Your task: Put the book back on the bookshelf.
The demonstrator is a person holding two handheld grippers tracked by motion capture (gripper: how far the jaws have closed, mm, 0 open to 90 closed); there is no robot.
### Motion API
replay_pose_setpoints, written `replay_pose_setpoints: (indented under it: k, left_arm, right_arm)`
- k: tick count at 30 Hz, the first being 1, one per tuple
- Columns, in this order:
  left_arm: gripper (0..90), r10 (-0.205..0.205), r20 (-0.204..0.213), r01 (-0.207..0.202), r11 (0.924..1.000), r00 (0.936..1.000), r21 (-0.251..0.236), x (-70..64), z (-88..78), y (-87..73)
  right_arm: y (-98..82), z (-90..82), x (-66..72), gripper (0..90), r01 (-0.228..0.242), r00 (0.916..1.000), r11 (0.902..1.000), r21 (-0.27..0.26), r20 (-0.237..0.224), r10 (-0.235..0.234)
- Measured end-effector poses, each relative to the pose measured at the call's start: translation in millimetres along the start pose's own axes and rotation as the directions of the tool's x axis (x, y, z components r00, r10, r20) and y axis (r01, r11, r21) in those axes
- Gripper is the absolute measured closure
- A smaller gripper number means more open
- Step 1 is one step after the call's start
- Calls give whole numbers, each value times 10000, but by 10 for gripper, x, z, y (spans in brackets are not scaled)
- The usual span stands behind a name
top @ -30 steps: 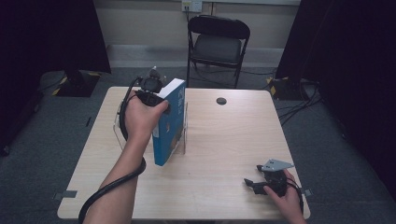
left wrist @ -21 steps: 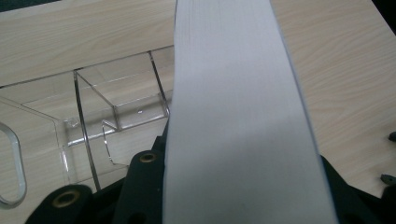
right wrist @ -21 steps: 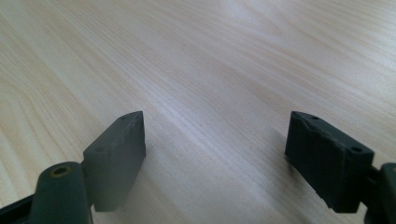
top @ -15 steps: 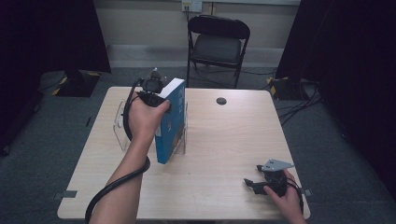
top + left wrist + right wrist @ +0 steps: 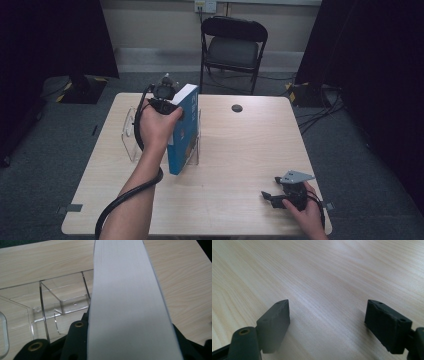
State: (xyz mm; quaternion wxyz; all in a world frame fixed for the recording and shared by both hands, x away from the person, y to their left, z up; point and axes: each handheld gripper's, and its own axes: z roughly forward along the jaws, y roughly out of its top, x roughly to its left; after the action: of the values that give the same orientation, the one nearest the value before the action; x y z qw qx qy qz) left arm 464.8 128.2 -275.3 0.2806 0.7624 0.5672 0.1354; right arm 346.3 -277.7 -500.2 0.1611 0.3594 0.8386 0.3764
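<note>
The high view is dim and soft, its corners sinking into near-black curtains, while the pale table (image 5: 235, 150) catches even light from above with faint shadows. In the left gripper view, the book's page edge (image 5: 130, 305) is bright, washed out and blurred. In the right gripper view, a broad sheen crosses the wood, and the 2 near jaws are slightly out of focus.

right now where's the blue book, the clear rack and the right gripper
blue book (image 5: 181, 145): high view, on its blue cover
clear rack (image 5: 62, 296): left gripper view, on a clear divider wall
right gripper (image 5: 327, 317): right gripper view, midway between its open fingertips
</note>
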Motion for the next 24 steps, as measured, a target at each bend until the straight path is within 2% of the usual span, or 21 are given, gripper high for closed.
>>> replay_pose_setpoints:
  k: [9, 15, 24]
  left_arm:
    - [622, 141, -164, -142, 9999, 9998, -39, -40, -1, -29]
    - [619, 242, -261, -231, 9988, 9994, 421, -68, -20, -49]
    - [616, -59, -291, 84, 9964, 9996, 845, -13, -42, -111]
  right_arm:
    - [0, 0, 1, 195, -11, 10000, 10000, 7, -4, 11]
    - [0, 0, 1, 195, -7, 10000, 10000, 6, 0, 7]
    - [0, 1, 1, 195, 1, 10000, 10000, 3, -8, -1]
